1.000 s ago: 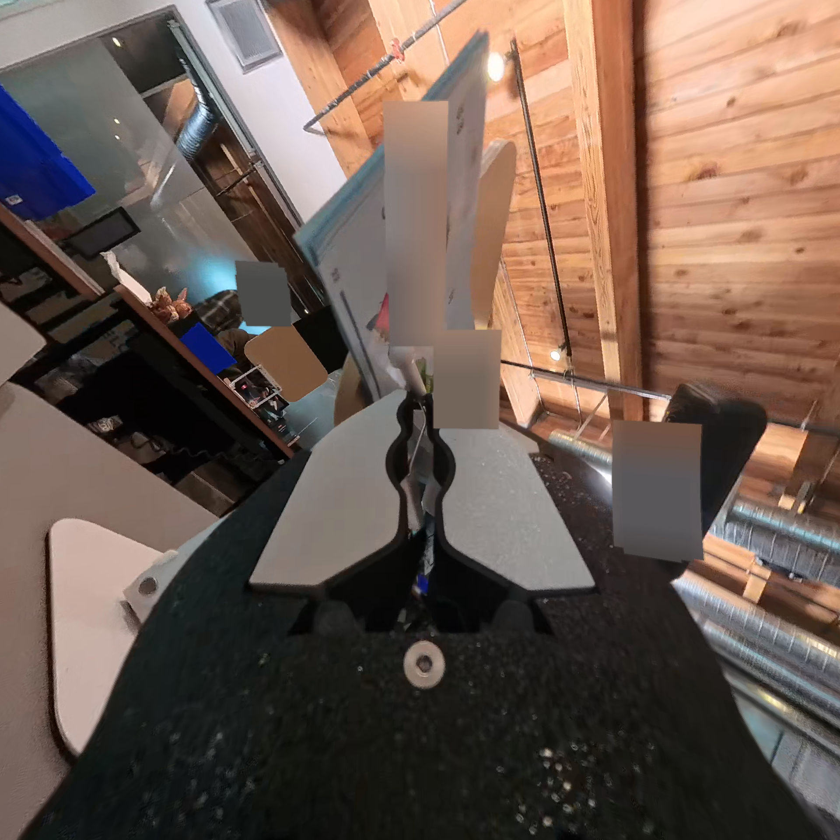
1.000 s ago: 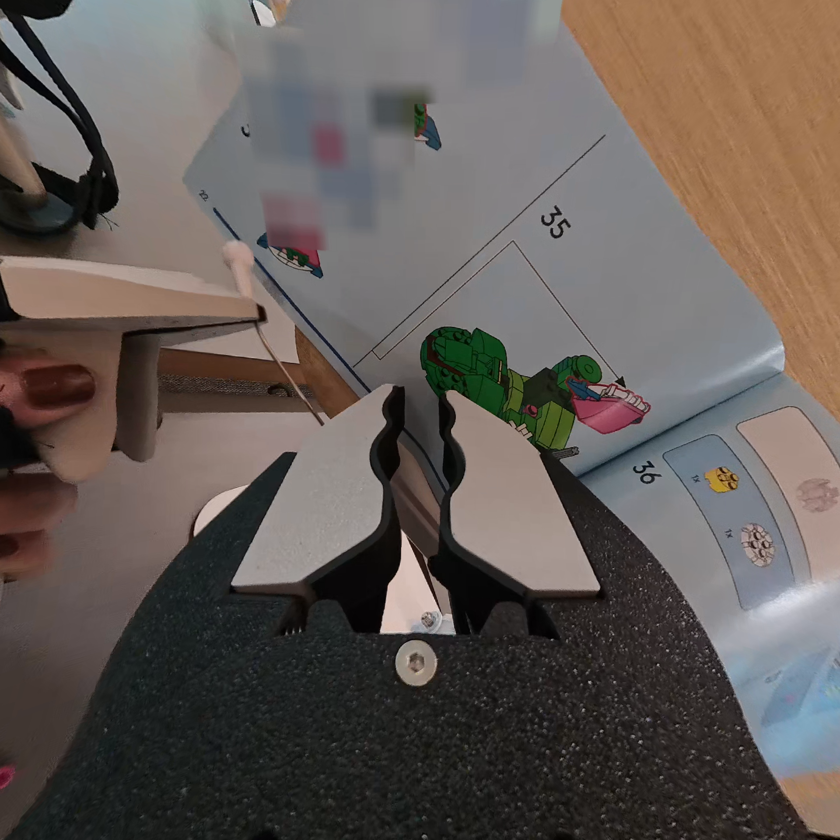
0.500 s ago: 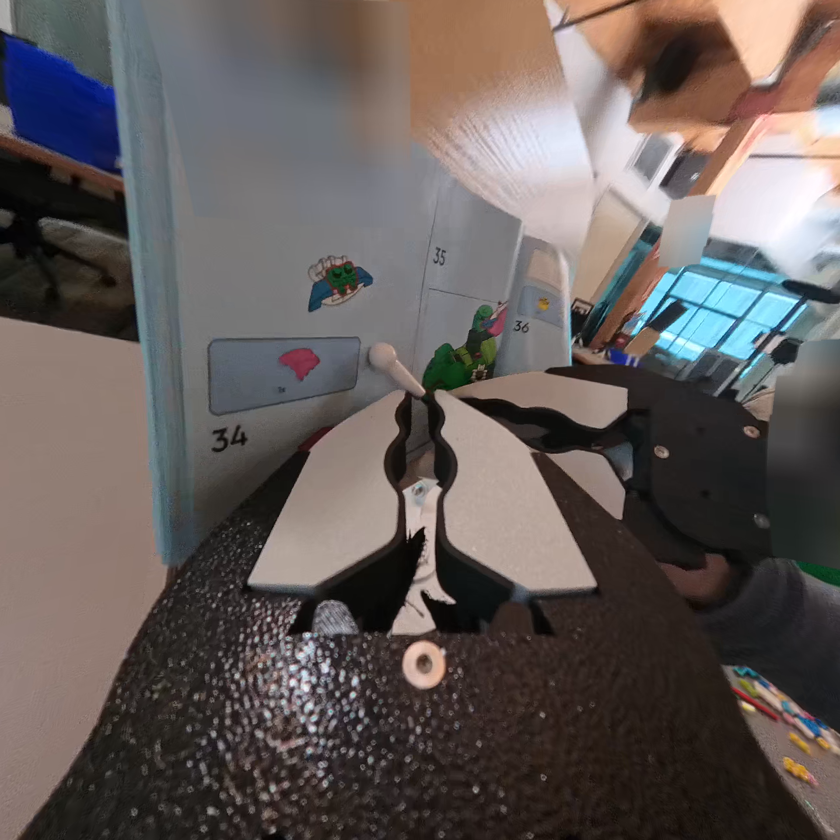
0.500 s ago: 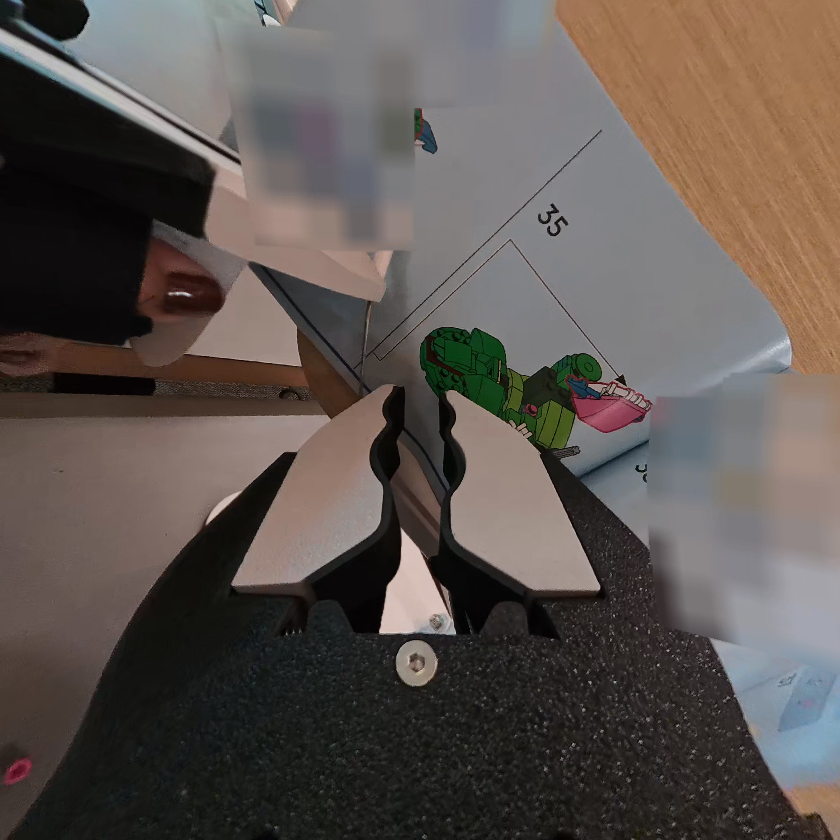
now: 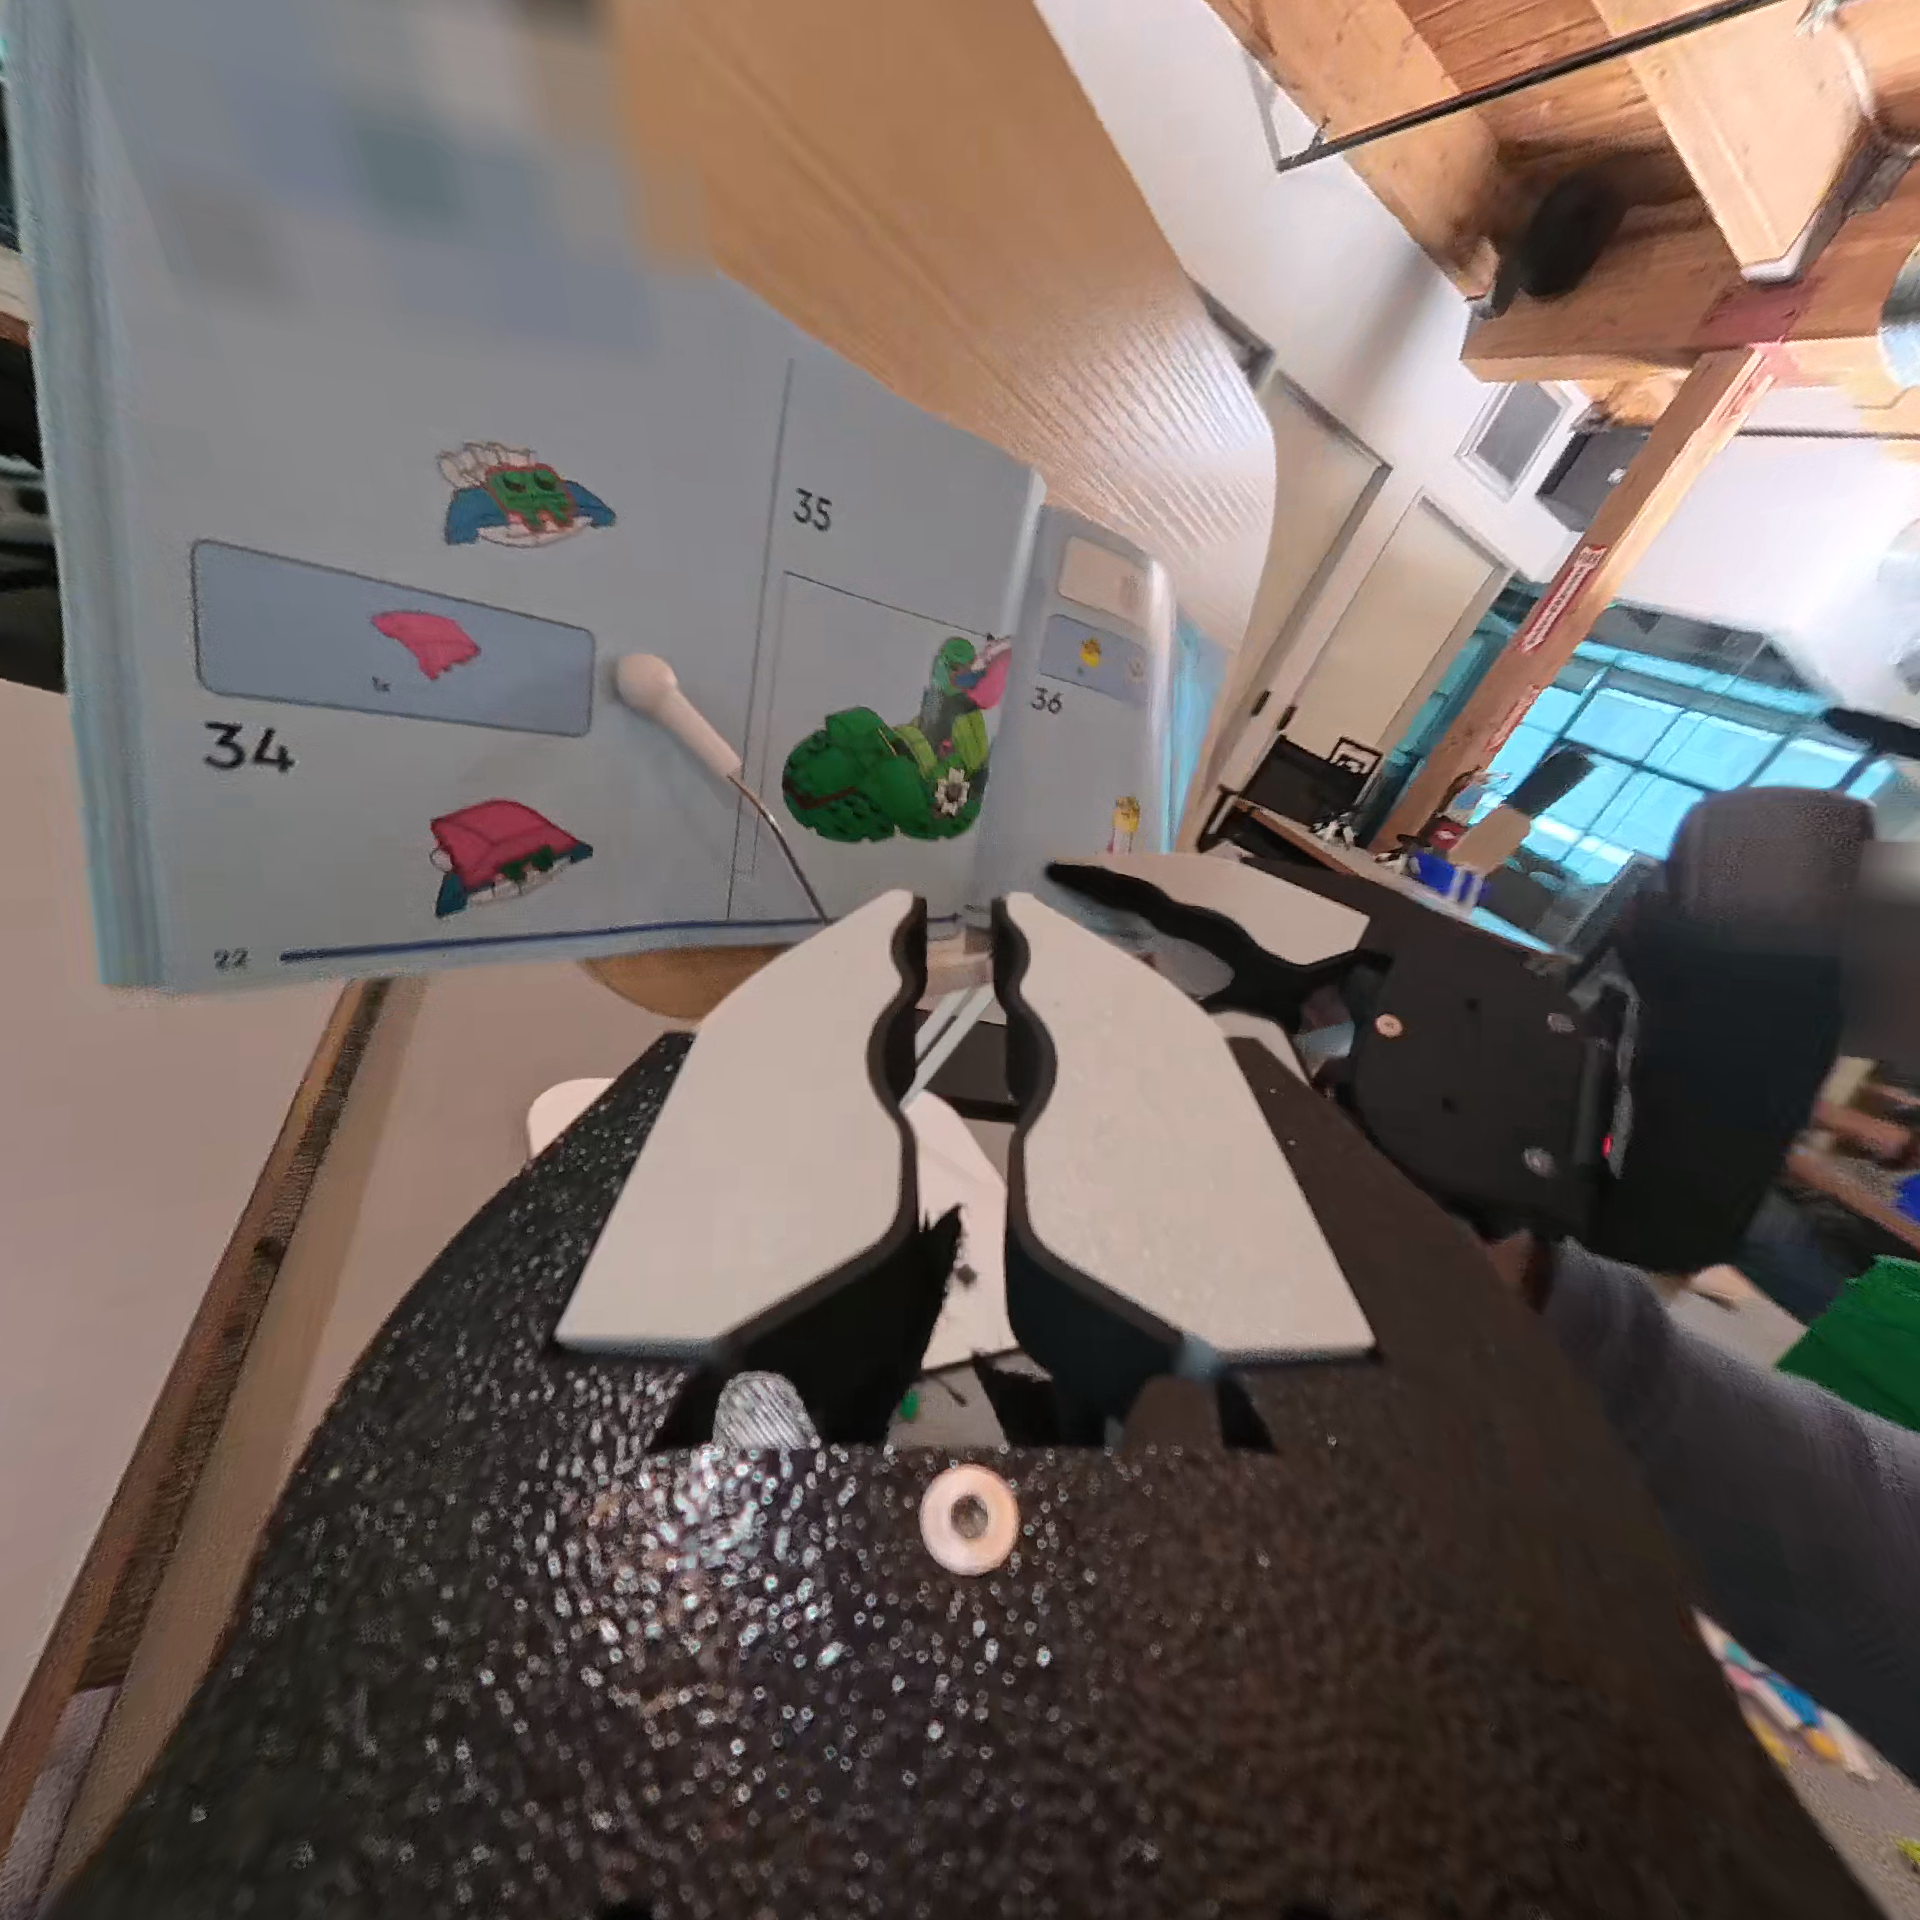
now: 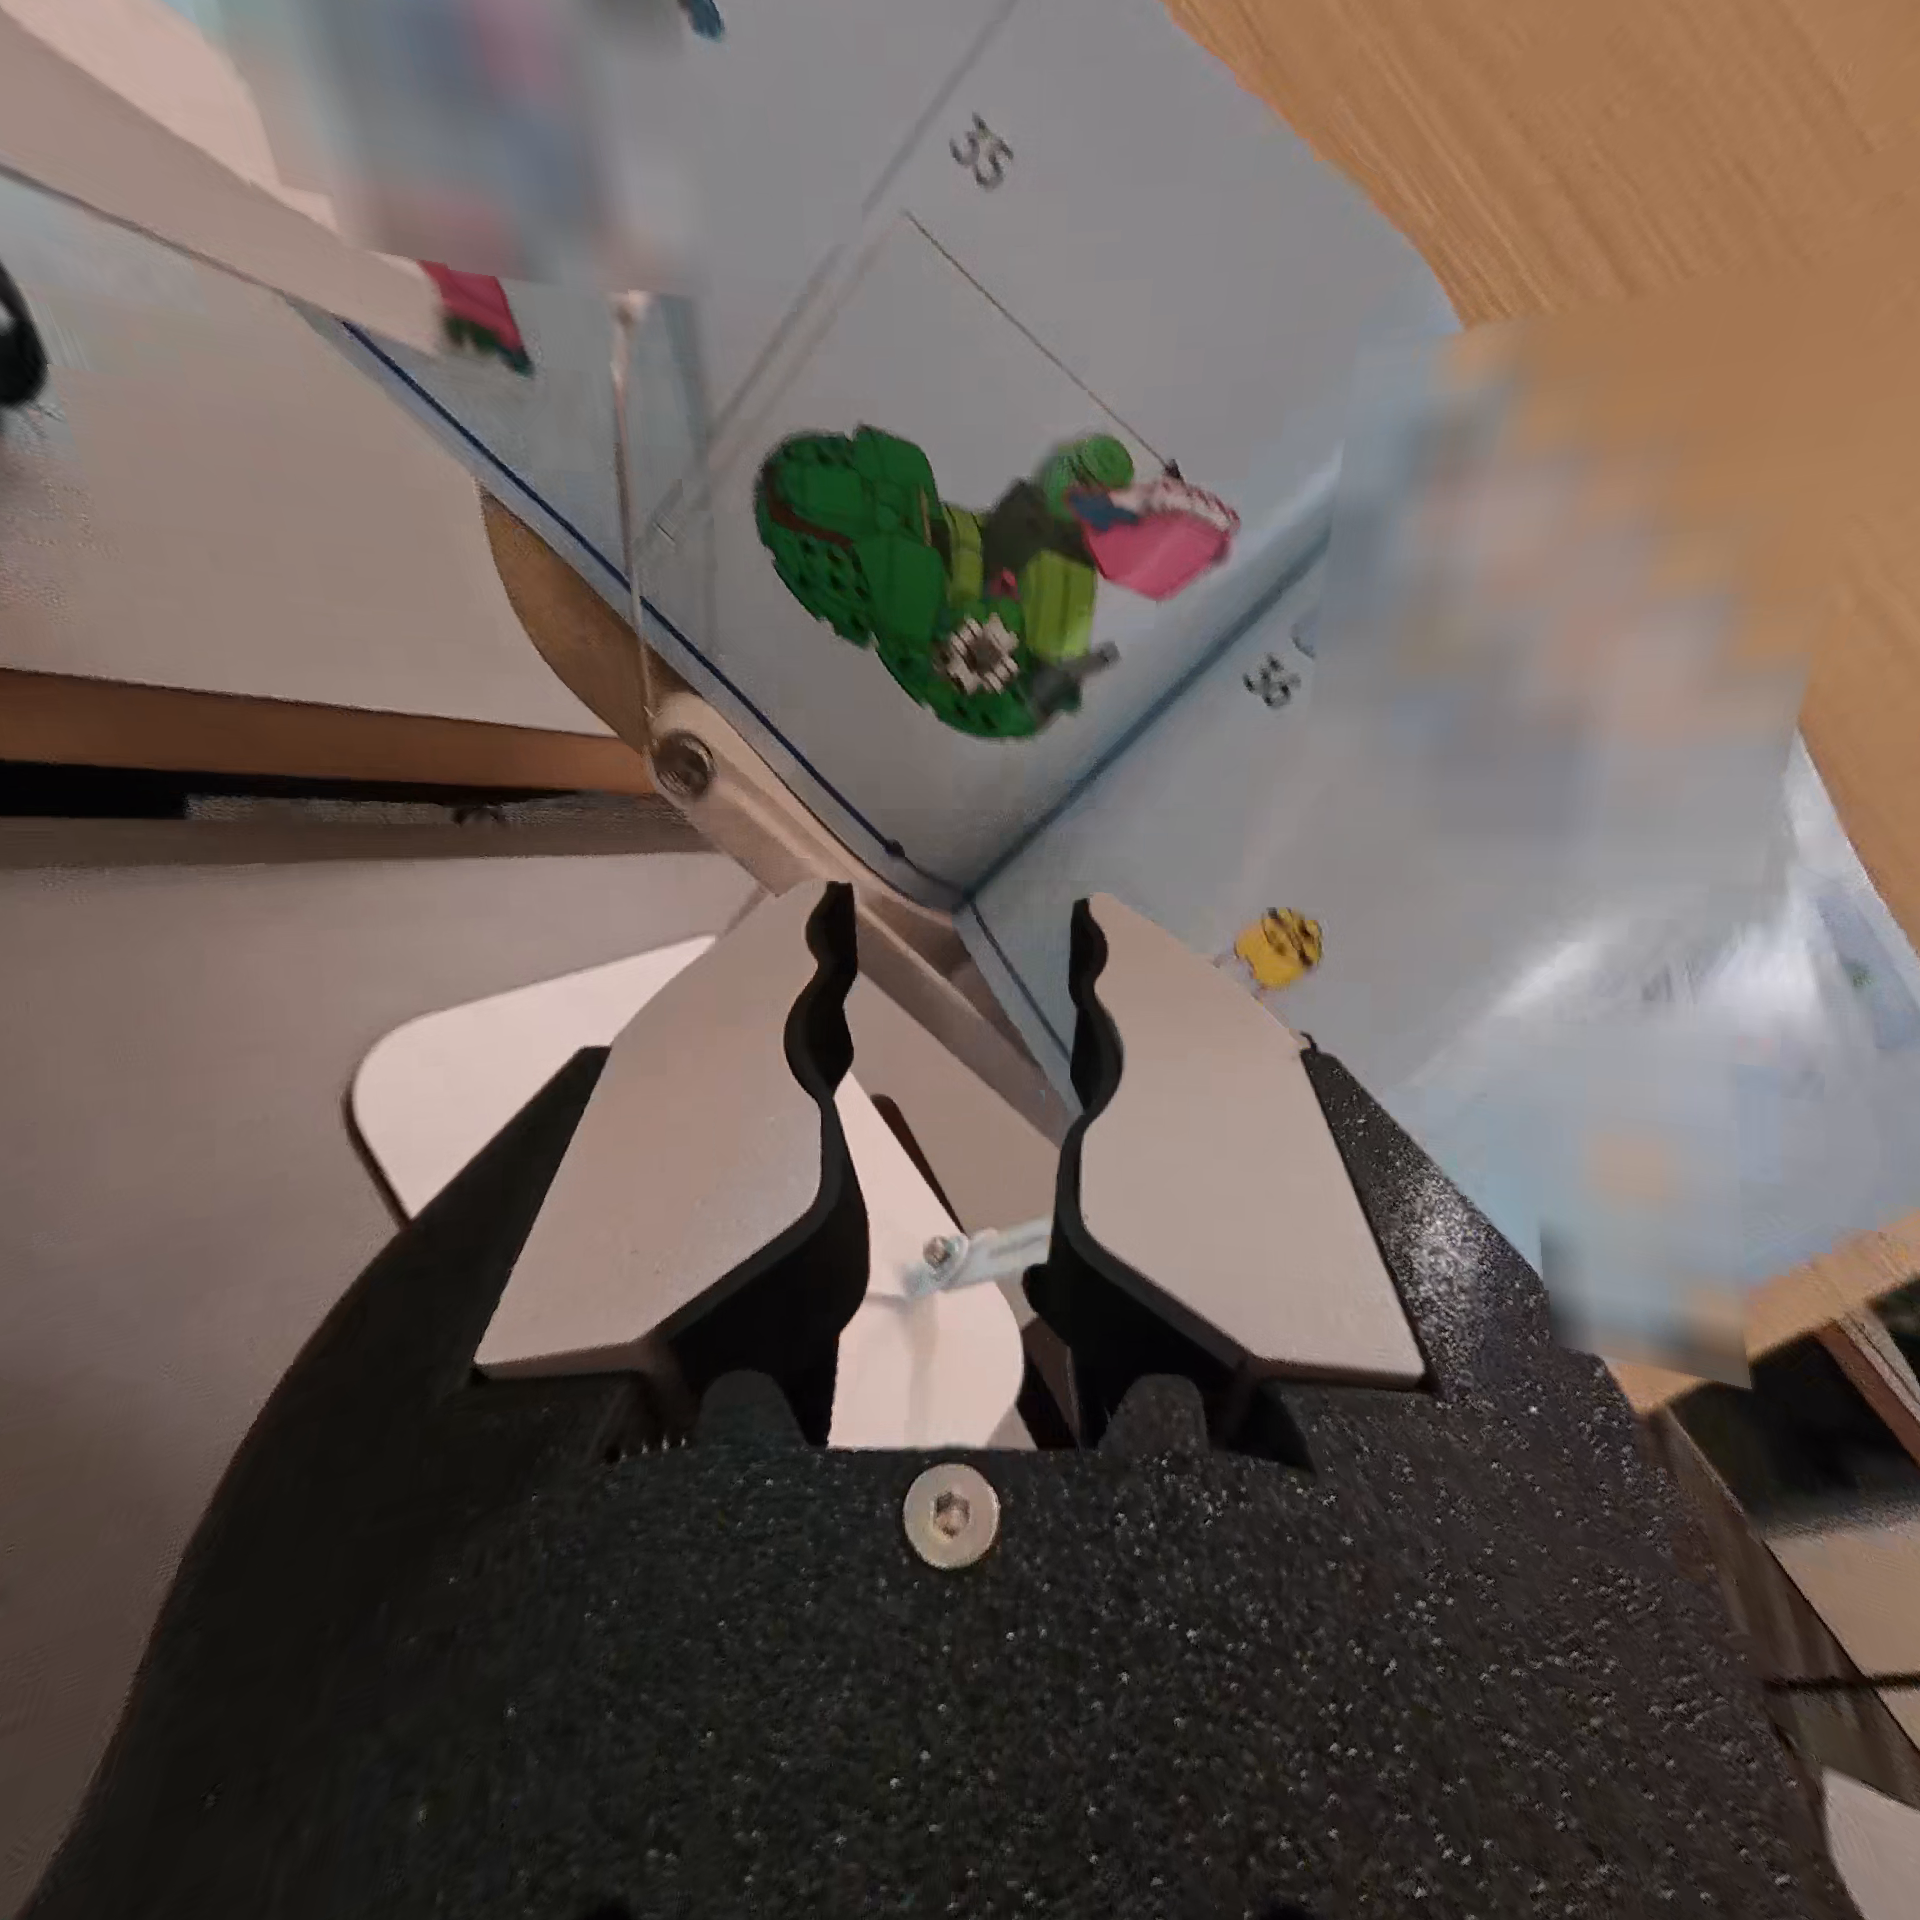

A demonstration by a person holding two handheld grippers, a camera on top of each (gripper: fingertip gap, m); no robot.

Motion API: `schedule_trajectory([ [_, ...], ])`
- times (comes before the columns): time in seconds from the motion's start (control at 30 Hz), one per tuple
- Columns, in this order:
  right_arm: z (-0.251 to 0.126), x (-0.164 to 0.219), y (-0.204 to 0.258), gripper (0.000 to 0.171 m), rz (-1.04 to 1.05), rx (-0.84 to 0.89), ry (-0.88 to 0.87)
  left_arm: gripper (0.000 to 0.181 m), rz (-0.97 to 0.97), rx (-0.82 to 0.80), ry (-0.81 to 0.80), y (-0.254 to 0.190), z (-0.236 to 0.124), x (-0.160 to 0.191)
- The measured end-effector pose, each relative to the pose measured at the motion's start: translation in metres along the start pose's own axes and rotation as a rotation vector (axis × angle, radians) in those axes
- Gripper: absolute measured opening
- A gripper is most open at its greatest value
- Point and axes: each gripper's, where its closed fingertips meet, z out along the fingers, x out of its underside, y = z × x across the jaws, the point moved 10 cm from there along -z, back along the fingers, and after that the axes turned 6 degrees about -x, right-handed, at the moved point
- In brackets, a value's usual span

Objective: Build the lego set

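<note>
Pale grey counter [image 5: 125,1091] with a wood-edged border runs beneath both tools; timber beams and windows fill the background of the left wrist view.

The instruction booklet [image 5: 499,623] stands propped on a small wire stand [image 6: 681,764] near the counter's edge, open and facing the tools. Its pages rise roughly upright, the long axis running along the bottom margin across the spread, the spine [image 6: 1039,790] falling between two drawn build steps. A white-tipped wire page holder [image 5: 665,707] lies across the left page.

Left tongs [image 5: 951,914] sit just below the booklet's bottom edge, jaws almost together with a slim gap, pinching nothing visible. Right tongs [image 6: 961,914] are spread, empty, aimed at the foot of the spine.

Judged step: consulting or settling the booklet, not yet placing bricks. No lego model shows; only loose coloured pieces [image 5: 1787,1725] at the right counter edge, too blurred to identify. The next move likely calls for reading the page, then finding the pictured piece.
</note>
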Motion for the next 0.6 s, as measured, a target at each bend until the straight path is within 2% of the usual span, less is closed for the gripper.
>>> schedule_trajectory([
  [0.03, -0.004, 0.006, -0.003, 0.04, 0.004, 0.017, 0.01, 0.012, 0.029, -0.022, -0.005, -0.004, -0.006, 0.003],
  [0.17, -0.029, 0.026, -0.011, 0.043, 0.024, 0.048, 0.032, 0.012, 0.243, -0.165, -0.061, -0.016, -0.041, 0.017],
  [0.27, -0.072, 0.038, -0.011, 0.044, -0.024, 0.048, 0.006, 0.012, 0.463, -0.312, -0.113, -0.02, -0.069, 0.03],
  [0.37, -0.136, 0.051, -0.004, 0.044, -0.027, -0.005, -0.045, 0.012, 0.603, -0.416, -0.16, -0.018, -0.088, 0.042],
  [0.43, -0.185, 0.061, 0.004, 0.044, -0.002, -0.056, -0.064, 0.01, 0.604, -0.435, -0.173, -0.014, -0.094, 0.051],
  [0.47, -0.21, 0.066, 0.009, 0.045, 0.012, -0.072, -0.069, 0.004, 0.597, -0.439, -0.184, -0.012, -0.097, 0.057],
  [0.6, -0.295, 0.093, 0.031, 0.045, -0.019, 0.02, -0.024, 0.0, 0.648, -0.472, -0.324, -0.014, -0.113, 0.08],
])
